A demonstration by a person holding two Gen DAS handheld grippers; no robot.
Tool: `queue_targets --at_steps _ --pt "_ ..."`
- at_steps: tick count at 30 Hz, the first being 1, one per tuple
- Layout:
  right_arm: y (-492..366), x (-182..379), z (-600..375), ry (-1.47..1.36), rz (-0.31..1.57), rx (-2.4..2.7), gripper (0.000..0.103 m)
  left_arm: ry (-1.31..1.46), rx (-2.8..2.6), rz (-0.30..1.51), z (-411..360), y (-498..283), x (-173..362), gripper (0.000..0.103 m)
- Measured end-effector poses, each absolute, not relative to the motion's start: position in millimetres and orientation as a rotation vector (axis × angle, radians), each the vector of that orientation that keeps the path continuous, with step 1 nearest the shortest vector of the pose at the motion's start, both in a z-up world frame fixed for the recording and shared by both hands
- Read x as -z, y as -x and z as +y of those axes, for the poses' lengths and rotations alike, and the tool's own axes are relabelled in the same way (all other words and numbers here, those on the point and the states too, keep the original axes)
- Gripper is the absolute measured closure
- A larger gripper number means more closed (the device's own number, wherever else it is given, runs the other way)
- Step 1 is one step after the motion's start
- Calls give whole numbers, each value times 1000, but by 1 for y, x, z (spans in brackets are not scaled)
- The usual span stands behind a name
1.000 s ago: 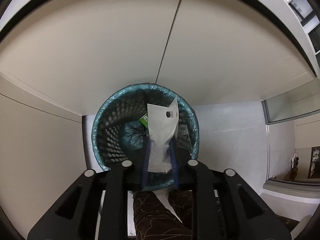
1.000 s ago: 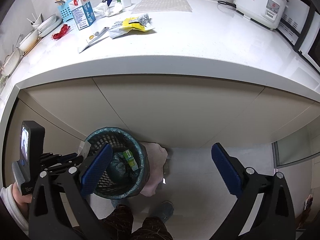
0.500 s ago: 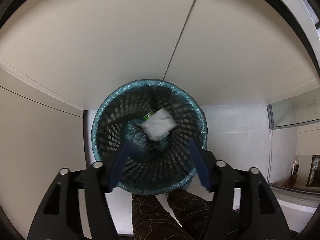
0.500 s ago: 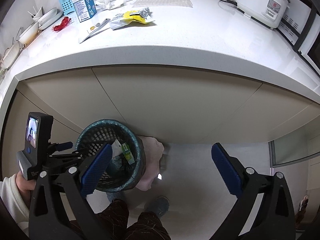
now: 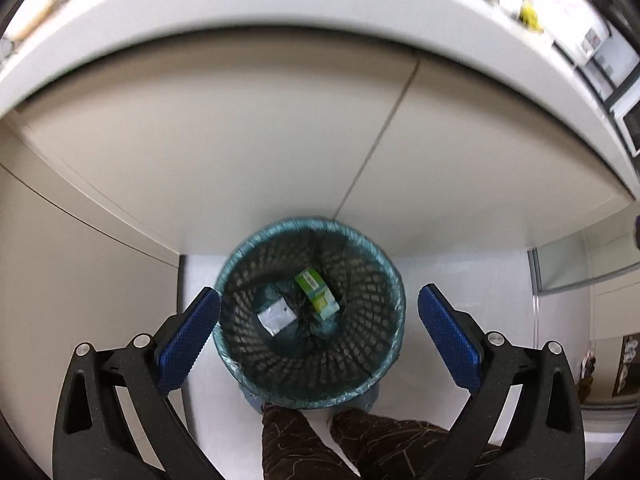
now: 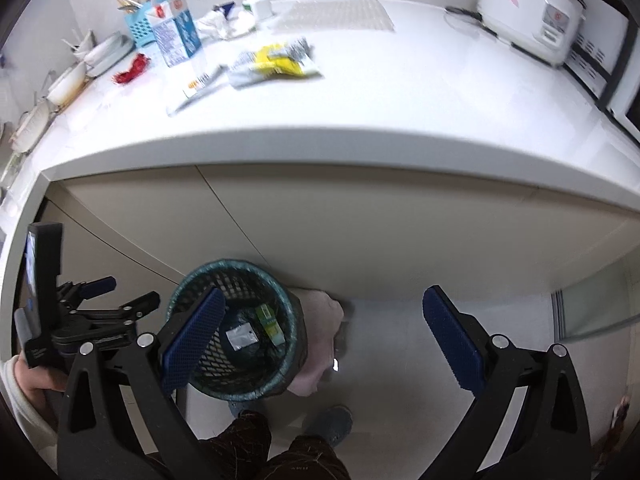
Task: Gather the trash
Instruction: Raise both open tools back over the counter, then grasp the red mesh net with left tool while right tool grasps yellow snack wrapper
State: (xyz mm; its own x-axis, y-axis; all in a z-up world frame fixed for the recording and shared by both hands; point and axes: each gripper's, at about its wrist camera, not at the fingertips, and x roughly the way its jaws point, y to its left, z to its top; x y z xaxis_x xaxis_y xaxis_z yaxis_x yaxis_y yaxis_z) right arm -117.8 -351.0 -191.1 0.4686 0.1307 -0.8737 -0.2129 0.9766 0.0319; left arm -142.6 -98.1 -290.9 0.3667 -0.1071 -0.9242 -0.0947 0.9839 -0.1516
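Observation:
A mesh bin with a teal liner (image 5: 308, 222) stands on the floor against the cabinet. In it lie a white wrapper (image 5: 276, 316) and a green carton (image 5: 318, 294). My left gripper (image 5: 320, 332) hangs above the bin, its jaws opening wide with nothing between them. The right wrist view shows the same bin (image 6: 232, 264), the wrapper (image 6: 240, 338) and the left gripper (image 6: 120, 294) beside the bin's left rim. My right gripper (image 6: 322, 340) is open and empty over the floor. On the counter lie a yellow wrapper (image 6: 280, 62), a blue carton (image 6: 176, 38) and a red wrapper (image 6: 130, 70).
A pink cloth (image 6: 320, 340) lies against the bin's right side. The person's legs (image 6: 296, 452) and a slipper (image 6: 332, 424) are below. A rice cooker (image 6: 532, 24) stands at the counter's right, bowls (image 6: 68, 80) at its left. Beige cabinet doors (image 5: 280, 128) rise behind the bin.
My left gripper opened and let go of the white wrapper, which fell to the bottom of the bin. The left gripper then rose. The right gripper stayed open, nearly still.

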Motion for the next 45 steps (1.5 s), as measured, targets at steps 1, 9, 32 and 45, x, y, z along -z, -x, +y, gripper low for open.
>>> queue_targets --at_steps 1,9,32,45 --pt "115 187 -349 93 1054 -226 8 197 -4 1182 -96 144 281 6" --pt "83 140 -343 37 1009 -340 8 241 -116 1084 -76 158 203 6" --pt "-28 95 -273 19 1028 -228 8 159 -66 945 51 6 113 6" --pt "-88 135 -264 30 1165 -135 8 97 13 1011 76 -90 143 7"
